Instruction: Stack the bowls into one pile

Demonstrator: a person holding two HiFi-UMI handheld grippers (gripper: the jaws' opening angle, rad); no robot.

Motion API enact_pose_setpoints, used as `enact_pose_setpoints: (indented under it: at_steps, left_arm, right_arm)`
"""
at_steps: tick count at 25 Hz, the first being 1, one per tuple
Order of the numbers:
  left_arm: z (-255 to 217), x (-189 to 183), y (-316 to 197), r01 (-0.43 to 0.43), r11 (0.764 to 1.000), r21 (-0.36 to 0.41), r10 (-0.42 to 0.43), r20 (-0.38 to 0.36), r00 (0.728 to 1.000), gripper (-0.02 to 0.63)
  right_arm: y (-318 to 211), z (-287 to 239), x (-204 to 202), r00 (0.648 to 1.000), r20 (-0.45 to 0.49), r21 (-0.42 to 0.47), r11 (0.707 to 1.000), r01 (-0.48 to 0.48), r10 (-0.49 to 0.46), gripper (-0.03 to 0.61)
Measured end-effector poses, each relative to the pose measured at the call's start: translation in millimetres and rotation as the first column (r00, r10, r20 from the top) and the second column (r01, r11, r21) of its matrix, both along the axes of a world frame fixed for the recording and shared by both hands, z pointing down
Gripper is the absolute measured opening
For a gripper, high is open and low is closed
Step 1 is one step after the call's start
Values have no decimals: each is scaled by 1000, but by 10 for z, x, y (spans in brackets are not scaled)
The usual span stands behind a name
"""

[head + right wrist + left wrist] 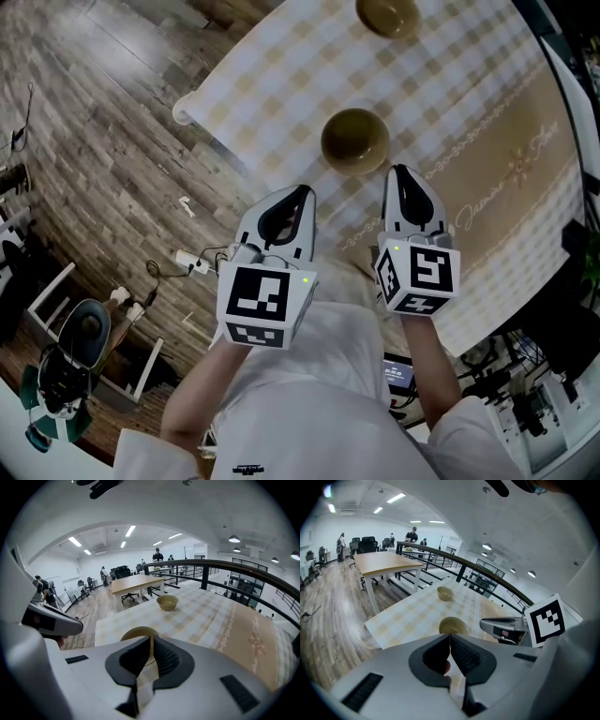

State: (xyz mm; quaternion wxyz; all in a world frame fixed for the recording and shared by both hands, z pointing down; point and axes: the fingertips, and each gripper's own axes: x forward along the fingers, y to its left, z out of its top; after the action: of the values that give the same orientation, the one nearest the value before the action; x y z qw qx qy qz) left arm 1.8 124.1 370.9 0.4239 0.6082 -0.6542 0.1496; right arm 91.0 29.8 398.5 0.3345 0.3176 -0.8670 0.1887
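Two olive-green bowls stand apart on the checked tablecloth. The near bowl sits just beyond both grippers; the far bowl is at the table's far side. My left gripper hovers near the table's front edge, left of the near bowl, shut with nothing held. My right gripper is a little right of that bowl, also shut and empty. Neither touches a bowl.
The table's corner drops to a wooden floor on the left with cables and a power strip. A beige patterned runner covers the cloth's right part. A wooden table and a railing lie beyond.
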Motion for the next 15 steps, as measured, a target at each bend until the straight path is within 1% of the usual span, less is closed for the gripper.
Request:
enact_pose_setpoints:
  at_steps: [3, 7, 10, 12, 15]
  left_arm:
    - [-142, -72, -8, 7, 999, 34, -7, -3, 1000, 23]
    - [-347, -239, 89, -9, 997, 73, 9, -6, 1000, 23]
    - [-463, -438, 188, -25, 996, 88, 25, -3, 1000, 23]
    - [-534, -628, 236, -21, 995, 94, 21, 1, 1000, 23]
    - [-598, -918, 243, 6, 994, 107, -8, 17, 1000, 23]
  right_arm:
    - [43, -201, -63, 1000, 9, 29, 1000, 8, -8, 37]
    - [175, -439, -197, 1000, 9, 73, 997, 2, -2, 37]
    - [288, -554, -308, 1000, 6, 91, 996, -27, 27, 37]
    - [385, -580, -413, 998, 17, 89, 994, -57, 56, 37]
    - [499, -544, -614, 996, 38, 62, 994, -87, 84, 37]
